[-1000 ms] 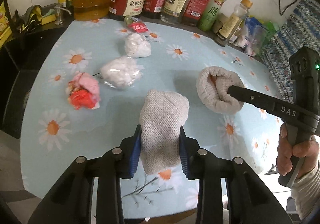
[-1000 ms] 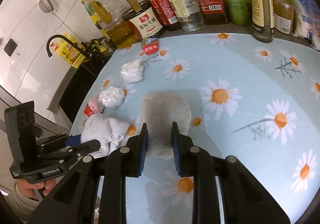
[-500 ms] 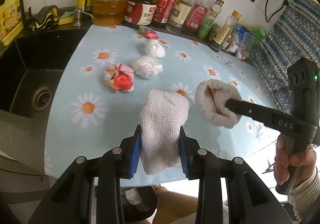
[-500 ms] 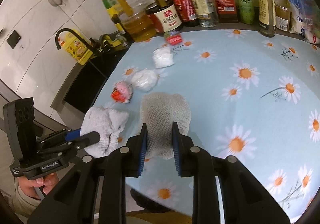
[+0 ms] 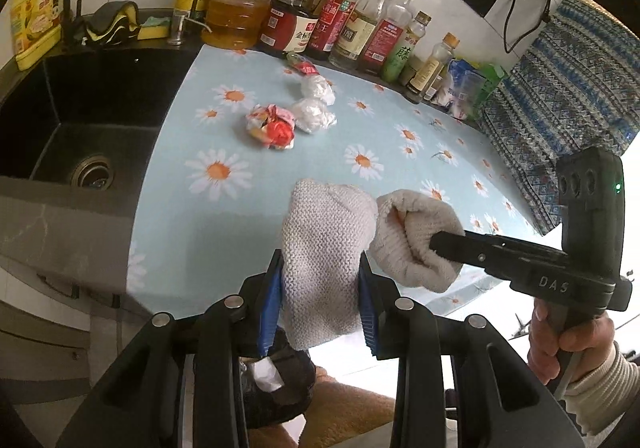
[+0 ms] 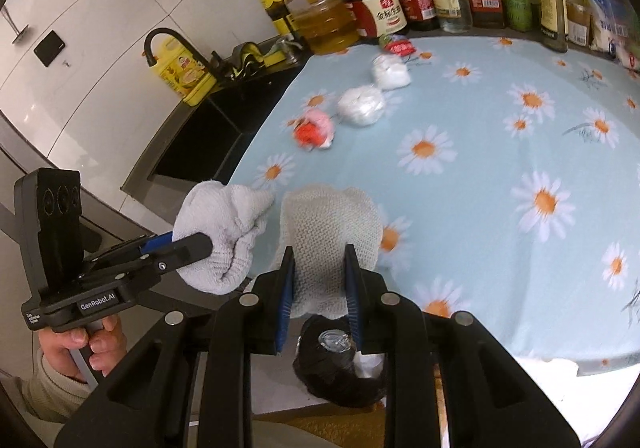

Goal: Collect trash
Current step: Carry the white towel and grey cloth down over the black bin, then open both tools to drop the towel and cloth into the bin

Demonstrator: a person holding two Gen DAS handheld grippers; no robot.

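My left gripper is shut on a grey knitted cloth wad, held off the table's near edge. My right gripper is shut on a cream knitted cloth wad, also past the near edge. Each shows in the other's view: the right one's wad and the left one's wad. Below them a black trash bag stands on the floor with white paper and a can inside. On the daisy tablecloth lie a red and pink wrapper ball, two white plastic wads and a small red wrapper.
A row of sauce and oil bottles lines the back of the counter. A black sink with a tap is to the left. Snack packets and a patterned blue cloth are at the back right.
Both grippers have pulled back and up from the table with their cloth wads, now past the near edge over the trash bag. The wads have come closer together.
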